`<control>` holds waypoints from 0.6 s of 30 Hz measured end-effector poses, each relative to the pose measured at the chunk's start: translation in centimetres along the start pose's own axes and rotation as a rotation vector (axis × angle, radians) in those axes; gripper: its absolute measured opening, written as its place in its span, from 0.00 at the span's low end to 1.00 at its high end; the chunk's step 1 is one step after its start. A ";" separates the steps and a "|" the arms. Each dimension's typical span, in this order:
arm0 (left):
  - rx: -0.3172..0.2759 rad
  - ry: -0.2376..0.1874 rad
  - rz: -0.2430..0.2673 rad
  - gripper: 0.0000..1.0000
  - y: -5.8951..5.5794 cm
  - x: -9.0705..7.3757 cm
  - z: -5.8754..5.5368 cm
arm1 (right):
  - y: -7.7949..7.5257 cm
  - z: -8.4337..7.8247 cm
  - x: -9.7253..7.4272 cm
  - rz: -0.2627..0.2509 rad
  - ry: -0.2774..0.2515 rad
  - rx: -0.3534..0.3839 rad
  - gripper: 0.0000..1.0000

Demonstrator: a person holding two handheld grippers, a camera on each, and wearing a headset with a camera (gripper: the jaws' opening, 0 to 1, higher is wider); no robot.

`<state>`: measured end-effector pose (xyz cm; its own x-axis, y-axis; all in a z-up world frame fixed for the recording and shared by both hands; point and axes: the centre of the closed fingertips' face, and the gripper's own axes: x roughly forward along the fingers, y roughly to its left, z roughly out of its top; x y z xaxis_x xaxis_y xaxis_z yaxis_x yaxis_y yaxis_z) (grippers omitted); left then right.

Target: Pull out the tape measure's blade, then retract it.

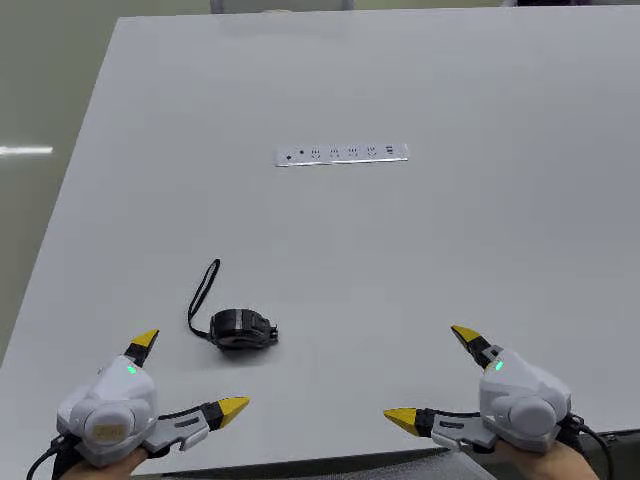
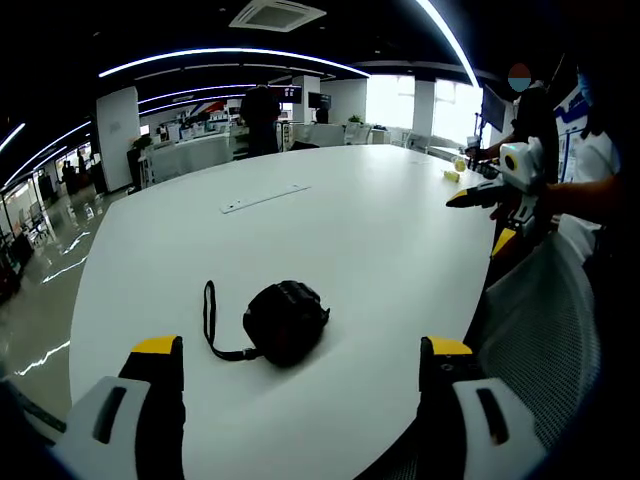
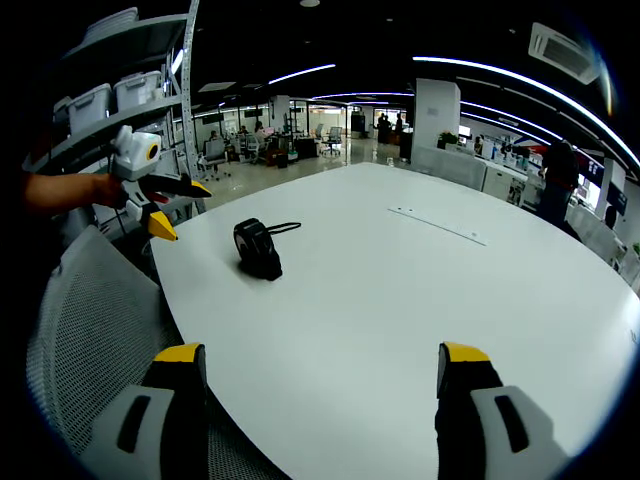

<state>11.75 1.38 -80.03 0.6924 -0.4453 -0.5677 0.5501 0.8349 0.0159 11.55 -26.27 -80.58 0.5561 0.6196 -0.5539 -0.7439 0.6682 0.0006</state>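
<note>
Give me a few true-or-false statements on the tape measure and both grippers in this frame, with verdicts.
1. The tape measure lies on the table, nearer the left gripper. True.
2. The right gripper is shut on the tape measure. False: it is open and well apart from it.
3. The blade is pulled out across the table. False: no blade shows outside the tape measure.
4. A black strap trails from the tape measure. True.

White left hand-held gripper (image 1: pixel 190 372), matching right hand-held gripper (image 1: pixel 431 374), yellow-tipped black jaws, green lights (image 1: pixel 131 369)
</note>
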 end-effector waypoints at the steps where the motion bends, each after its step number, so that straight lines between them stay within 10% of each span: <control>1: 0.002 0.001 -0.002 0.97 0.0 0.0 0.0 | 0.0 0.0 0.0 0.002 0.000 -0.001 0.97; 18: 0.037 0.034 -0.029 0.95 0.1 0.3 -0.2 | -0.2 0.0 0.2 0.032 0.009 -0.009 0.96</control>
<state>11.95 1.35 -80.37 0.6599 -0.4578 -0.5958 0.5871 0.8090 0.0286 11.79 -26.28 -80.69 0.5285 0.6372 -0.5610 -0.7650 0.6440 0.0108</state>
